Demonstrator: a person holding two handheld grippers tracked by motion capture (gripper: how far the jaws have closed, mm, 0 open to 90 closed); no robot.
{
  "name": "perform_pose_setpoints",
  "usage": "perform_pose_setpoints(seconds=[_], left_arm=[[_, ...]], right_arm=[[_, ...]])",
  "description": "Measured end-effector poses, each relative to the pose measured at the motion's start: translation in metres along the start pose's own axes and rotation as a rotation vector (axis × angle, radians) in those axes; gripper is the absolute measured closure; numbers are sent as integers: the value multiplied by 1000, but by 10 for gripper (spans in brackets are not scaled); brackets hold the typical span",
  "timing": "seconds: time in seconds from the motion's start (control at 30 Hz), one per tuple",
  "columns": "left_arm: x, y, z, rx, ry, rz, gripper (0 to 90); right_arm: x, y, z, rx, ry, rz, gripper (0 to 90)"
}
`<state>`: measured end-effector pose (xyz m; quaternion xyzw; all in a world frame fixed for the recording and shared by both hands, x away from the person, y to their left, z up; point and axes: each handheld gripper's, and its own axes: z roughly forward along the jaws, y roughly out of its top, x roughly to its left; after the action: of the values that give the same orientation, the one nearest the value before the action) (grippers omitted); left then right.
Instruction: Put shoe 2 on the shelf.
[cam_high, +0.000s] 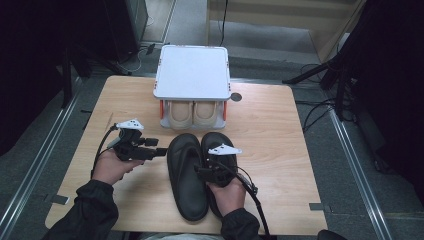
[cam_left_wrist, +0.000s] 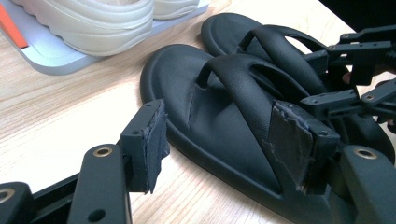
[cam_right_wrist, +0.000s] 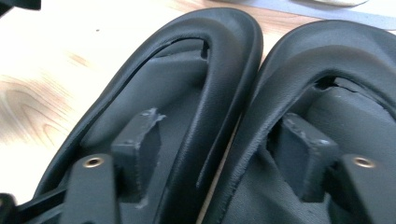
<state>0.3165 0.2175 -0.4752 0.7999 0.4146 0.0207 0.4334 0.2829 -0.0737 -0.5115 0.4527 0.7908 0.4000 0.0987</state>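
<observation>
Two black sandals lie side by side at six o'clock of the shoe rack. The right gripper stands wide apart, one jaw in each sandal (straps between); squeeze both inner straps together squarely. The left gripper, also apart, waits at nine o'clock.

The high view looks forward and down from above the person's side of the table, far enough to take in all of it. The left gripper view sits low and close, facing across the 2 black sandals towards the right tool. The right gripper view looks along the same sandals from very near.
</observation>
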Motion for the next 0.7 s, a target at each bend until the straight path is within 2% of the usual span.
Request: perform_pose_setpoints(seconds=[0.17,0.23,0.37,0.47,0.7], left_arm=[[0,2,2,1,-2,1,379],[1,3,2,4,-10,4,380],[1,4,3,3,-10,-2,380],[2,5,2,-9,-22,-11,380],[3,5,1,-12,-17,-18,381]], right_arm=[[5,0,5,4,-39,-4,403],[8,0,8,5,-58,13,429],[9,0,13,32,-53,13,468],[11,1,14,41,-64,-10,518],[13,3,15,50,-79,-38,545]])
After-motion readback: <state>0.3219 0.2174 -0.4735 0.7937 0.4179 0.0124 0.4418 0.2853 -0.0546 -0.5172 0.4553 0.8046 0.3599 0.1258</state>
